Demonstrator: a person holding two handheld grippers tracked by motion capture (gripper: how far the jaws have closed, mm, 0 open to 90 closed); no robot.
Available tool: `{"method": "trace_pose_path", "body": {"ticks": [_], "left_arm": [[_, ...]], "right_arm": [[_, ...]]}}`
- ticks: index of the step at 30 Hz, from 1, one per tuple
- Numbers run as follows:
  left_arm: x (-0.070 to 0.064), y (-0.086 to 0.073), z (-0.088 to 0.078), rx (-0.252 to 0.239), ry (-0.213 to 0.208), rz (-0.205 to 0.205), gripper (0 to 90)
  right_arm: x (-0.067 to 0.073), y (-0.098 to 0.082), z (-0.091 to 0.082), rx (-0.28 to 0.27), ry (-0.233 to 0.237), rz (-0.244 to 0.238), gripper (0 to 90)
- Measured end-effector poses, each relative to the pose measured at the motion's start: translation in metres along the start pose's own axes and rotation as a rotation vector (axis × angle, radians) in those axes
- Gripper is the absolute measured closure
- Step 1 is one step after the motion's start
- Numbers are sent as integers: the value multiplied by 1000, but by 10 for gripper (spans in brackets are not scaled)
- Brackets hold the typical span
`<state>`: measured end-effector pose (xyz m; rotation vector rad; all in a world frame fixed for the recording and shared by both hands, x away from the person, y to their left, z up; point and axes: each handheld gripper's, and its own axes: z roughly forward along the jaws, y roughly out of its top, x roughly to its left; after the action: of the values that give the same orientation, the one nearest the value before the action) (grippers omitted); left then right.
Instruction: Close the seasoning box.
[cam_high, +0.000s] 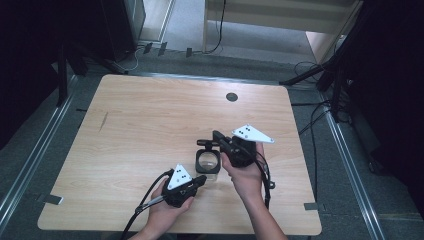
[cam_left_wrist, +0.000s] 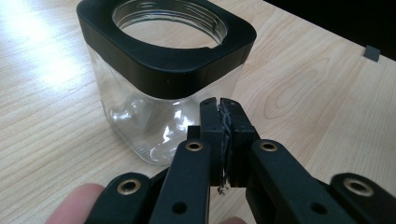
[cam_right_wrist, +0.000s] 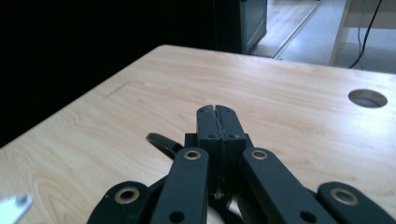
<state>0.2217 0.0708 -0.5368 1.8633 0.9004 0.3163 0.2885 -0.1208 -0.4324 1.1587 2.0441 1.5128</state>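
Wood table: clear jar, black rim.

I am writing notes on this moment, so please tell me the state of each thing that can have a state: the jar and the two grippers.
Glass jar: upright on the table, no lid on its mouth, looks empty.
Left gripper: jaws shut on nothing, tips close in front of the jar's side.
Right gripper: jaws shut on nothing, held above the table.

text: none readable | labels: none | numbers: none
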Motion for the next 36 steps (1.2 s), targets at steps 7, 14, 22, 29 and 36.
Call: {"method": "trace_pose_path", "body": {"ticks": [7, 14, 22, 29, 36], "left_arm": [[2, 1, 0, -6, 0, -6, 895], [4, 0, -3, -15, -4, 2, 878], [35, -7, -38, -99, -13, -57, 655], [70, -11, -77, -116, 71, -119, 251], [108, -27, -114, -162, 139, -160, 106]], "right_arm": [[13, -49, -3, 86, 0, -44, 900], [14, -63, -5, 48, -17, -40, 900], [-4, -52, -24, -17, -53, -16, 523], [-32, -53, -49, -61, -96, -3, 279], [-59, -66, -71, -54, -168, 25, 264]]}}
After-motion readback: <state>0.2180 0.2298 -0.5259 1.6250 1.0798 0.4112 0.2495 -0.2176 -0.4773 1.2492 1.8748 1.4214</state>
